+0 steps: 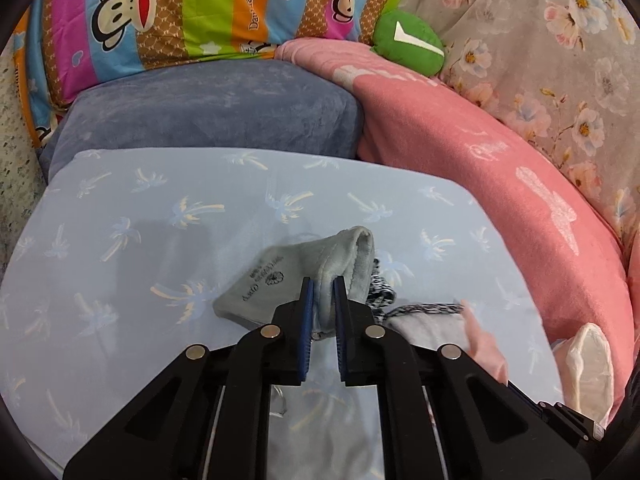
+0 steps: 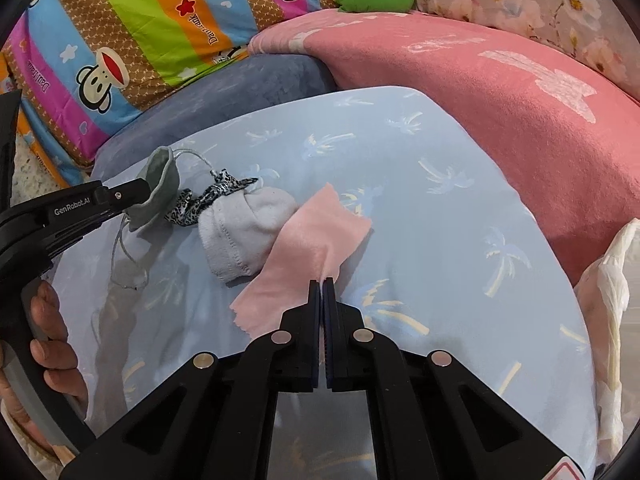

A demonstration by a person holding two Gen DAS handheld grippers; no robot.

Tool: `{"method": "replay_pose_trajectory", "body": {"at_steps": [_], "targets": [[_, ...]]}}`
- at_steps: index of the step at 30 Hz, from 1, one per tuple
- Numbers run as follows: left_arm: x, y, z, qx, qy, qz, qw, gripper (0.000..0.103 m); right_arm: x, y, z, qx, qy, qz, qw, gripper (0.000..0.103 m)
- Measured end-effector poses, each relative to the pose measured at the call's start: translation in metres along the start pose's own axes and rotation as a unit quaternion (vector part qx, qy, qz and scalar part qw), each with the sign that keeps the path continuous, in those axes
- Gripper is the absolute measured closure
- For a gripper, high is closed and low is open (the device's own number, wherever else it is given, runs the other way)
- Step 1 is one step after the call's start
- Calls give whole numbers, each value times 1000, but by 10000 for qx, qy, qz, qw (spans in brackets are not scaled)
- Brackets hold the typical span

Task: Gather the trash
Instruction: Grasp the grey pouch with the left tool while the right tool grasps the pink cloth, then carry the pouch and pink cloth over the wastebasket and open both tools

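I have both tongs loaded on the pale blue palm-print pillow. My left gripper is clamped on the rim of a grey-green drawstring pouch, its fabric bunched between the blue pads. My right gripper is squeezed nearly flat on one edge of a pink cloth, most of which lies spread on the pillow. Between the two sits a grey sock with a black-and-white patterned scrap beside it, touching the pouch; the pink cloth laps against the sock.

To do this step well, I judge the pouch mouth should be held up and facing the right tongs, so the cloth can be fed in rather than draped over it. My grip on the cloth is at a thin edge — I would lift slowly and watch for it slipping free. The loose cord trailing from the pouch could snag, so I would keep it clear.

As for containers: the pouch looks slack, and I cannot see inside its mouth from either view, so what it holds I cannot say. A white crinkled plastic bag sits at the right edge against the pink blanket — its contents are hidden too.
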State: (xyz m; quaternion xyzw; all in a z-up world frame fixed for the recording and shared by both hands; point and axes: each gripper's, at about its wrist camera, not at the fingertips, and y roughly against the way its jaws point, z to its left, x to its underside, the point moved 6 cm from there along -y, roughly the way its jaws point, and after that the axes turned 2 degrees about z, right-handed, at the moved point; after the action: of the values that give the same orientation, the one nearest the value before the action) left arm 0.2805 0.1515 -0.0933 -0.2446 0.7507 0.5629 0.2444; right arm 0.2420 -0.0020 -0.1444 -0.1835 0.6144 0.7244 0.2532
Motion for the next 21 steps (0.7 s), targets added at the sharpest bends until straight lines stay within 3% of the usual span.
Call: {"method": "replay_pose_trajectory", "body": {"at_steps": [12, 21], "targets": [[-3, 69, -57, 215, -332, -492, 9980, 93, -10, 96, -15, -54, -132, -688, 9975, 101], [12, 107, -121, 588, -701, -655, 9937, 93, -9, 172, -60, 42, -418, -1214, 9917, 101]]}}
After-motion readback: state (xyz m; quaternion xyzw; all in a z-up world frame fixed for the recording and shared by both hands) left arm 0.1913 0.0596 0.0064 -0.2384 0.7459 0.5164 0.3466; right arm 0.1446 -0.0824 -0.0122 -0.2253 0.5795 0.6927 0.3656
